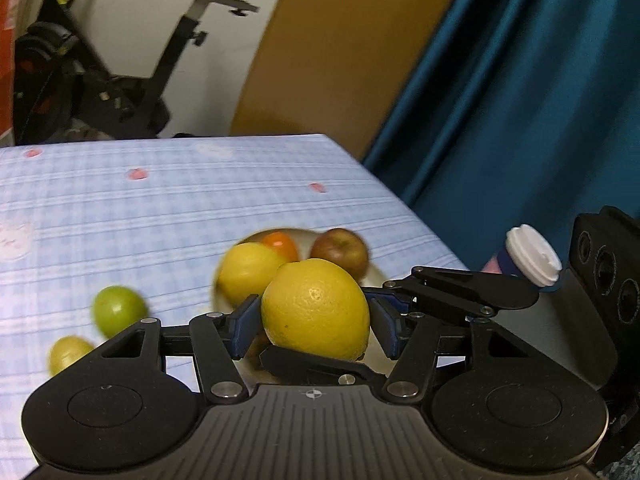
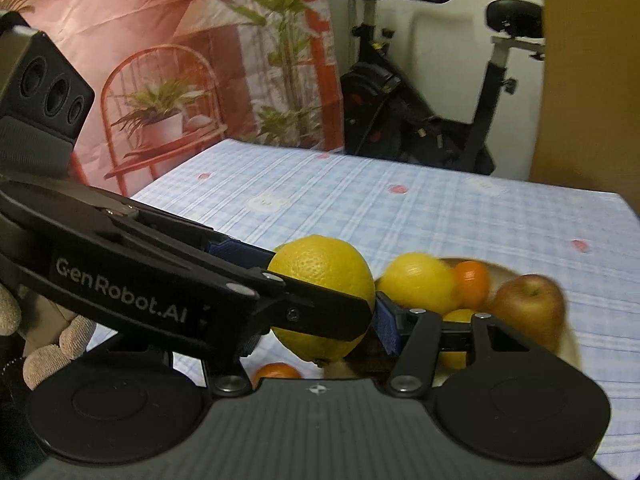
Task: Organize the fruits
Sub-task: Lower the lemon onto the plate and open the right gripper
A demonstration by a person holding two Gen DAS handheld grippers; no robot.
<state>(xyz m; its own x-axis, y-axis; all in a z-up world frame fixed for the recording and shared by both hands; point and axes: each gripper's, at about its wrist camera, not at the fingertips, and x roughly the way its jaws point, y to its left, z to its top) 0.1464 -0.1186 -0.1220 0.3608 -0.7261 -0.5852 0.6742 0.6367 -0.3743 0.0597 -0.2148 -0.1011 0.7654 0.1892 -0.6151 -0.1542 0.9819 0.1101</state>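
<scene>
Nearest to the left wrist camera is the left gripper [image 1: 316, 314], and its blue pads are closed on a big lemon [image 1: 315, 309], one pad on each side. This lemon hangs just above the near rim of the bowl [image 1: 376, 276]. Inside the bowl lie a second lemon [image 1: 248, 272], a small orange [image 1: 282, 244] and a brownish apple [image 1: 340, 254]. On the blue checked cloth [image 1: 160, 208], left of the bowl, wait a green fruit [image 1: 118, 310] and a smaller yellow-green one [image 1: 68, 354], both blurred.

The right gripper [image 2: 316, 340] sits under and behind the left one. Its right pad [image 2: 386, 328] shows, but its left side is hidden by the left gripper, so I cannot tell if it is open or closed. It seems to hold nothing.

I think the lemon is about to go in the bowl, which lies straight ahead and a little below the left gripper. The lemon's long axis seems tilted across the pads. The free space is at the near side, so a short forward lowering should do. A loose mandarin [image 2: 276, 374] shows under the right gripper.
</scene>
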